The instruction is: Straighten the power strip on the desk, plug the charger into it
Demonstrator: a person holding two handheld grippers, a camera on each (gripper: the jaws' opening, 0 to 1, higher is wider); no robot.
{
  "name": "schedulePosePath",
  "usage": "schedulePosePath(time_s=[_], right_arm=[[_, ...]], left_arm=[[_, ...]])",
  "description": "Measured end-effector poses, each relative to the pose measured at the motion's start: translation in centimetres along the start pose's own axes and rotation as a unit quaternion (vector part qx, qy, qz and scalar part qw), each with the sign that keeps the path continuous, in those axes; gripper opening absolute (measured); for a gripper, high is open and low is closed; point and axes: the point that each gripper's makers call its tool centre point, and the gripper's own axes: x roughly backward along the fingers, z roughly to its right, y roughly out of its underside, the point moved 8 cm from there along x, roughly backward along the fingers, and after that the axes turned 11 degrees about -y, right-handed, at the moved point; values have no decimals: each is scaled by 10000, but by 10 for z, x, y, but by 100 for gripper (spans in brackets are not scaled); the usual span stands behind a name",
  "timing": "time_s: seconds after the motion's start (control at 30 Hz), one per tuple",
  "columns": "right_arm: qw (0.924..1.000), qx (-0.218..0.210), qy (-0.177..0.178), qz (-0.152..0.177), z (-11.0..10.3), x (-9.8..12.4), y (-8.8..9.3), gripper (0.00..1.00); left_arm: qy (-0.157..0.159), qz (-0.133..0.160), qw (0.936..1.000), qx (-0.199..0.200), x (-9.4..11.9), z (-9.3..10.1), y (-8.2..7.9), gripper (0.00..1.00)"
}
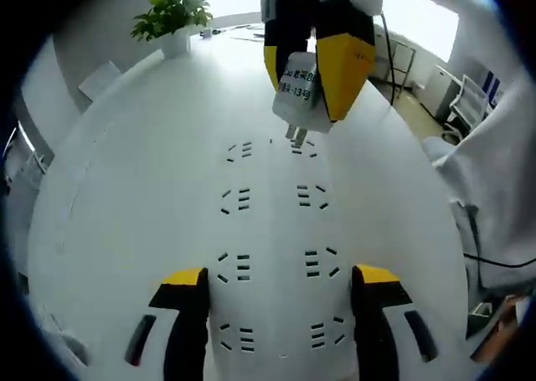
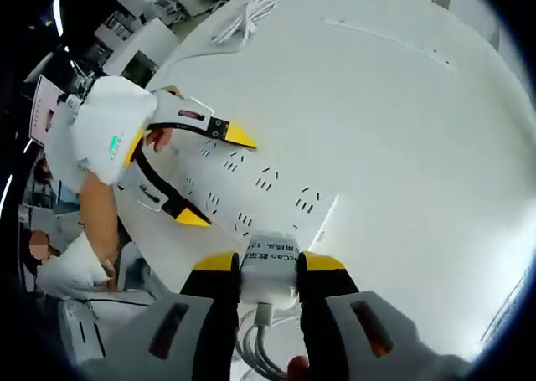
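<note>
Nearest the left tool: left tool (image 1: 280,293) has its jaws apart, straddling the near end of the power strip (image 1: 276,222), seemingly steadying it on the white counter (image 1: 126,163).
Power strip: lies flat along the counter's middle, two rows of sockets running away from the left tool.
Charger: white charger (image 1: 300,92) is clamped in the right tool (image 2: 268,268), prongs down, just above a far socket.
Advice: square the prongs to the slots, keep the strip pinned, press straight down.
Far edge: a potted plant (image 1: 172,17).
</note>
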Motion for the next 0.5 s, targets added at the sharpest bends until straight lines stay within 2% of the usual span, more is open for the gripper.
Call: schedulePosePath(time_s=[0.1, 0.13, 0.17, 0.5], right_arm=[[9997, -129, 176, -116, 3, -4, 0, 27], [9993, -307, 154, -125, 2, -4, 0, 27], [9995, -255, 143, -112, 2, -3, -1, 27], [9946, -995, 298, -78, -7, -8, 1, 27]], left_arm=[[-3, 4, 10000, 0, 0, 0, 1, 70], [1, 7, 10000, 1, 0, -1, 1, 70], [1, 12, 10000, -1, 0, -1, 1, 70], [-11, 20, 10000, 8, 0, -4, 1, 70]])
